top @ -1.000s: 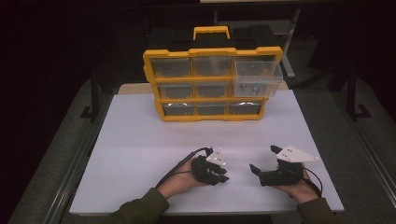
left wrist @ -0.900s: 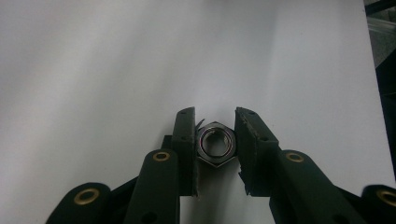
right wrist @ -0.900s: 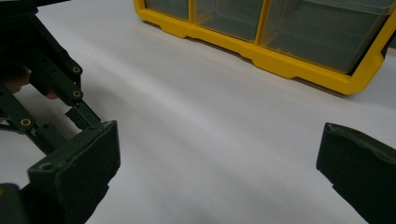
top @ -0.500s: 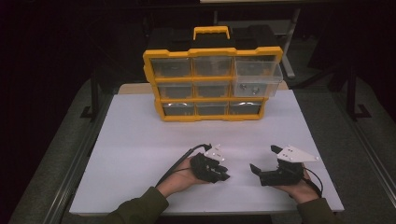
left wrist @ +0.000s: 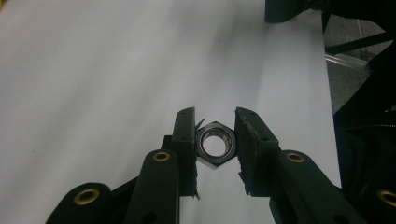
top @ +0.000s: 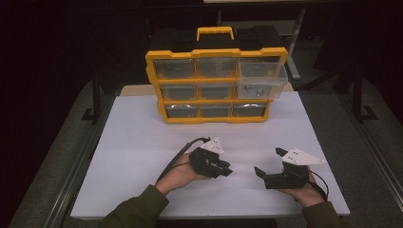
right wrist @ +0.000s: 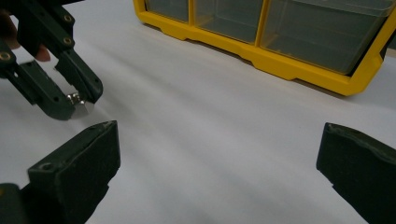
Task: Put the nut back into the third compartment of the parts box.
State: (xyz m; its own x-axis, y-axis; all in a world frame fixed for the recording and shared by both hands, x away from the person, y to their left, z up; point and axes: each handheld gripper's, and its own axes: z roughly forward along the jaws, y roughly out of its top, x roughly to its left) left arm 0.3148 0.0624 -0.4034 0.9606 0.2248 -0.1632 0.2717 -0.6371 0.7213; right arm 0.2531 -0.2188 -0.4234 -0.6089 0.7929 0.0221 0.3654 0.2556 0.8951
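Your left gripper has risen off the white table since the earlier high-view frames, where it sat lower and closer to your sleeve; it now hangs a little above the surface. Its jaw spacing is unchanged. Your right gripper has kept its place near the table's near right corner.

Left gripper: clenched on a steel hex nut. In the left gripper view both pads press against opposite flats of the nut, threaded bore facing the camera. The right gripper view shows the same nut pinched at the jaw tips, clear of the table.

Right gripper: released, jaws spread wide, nothing between them, pointing toward the left gripper.

Containers: the yellow organiser case stands upright at the far side of the table, carry handle on top, three rows of three clear drawers. The top-right drawer is pulled out toward you; a few small metal parts lie on its floor, too small to identify. The other drawers sit closed; their contents cannot be made out through the fronts.
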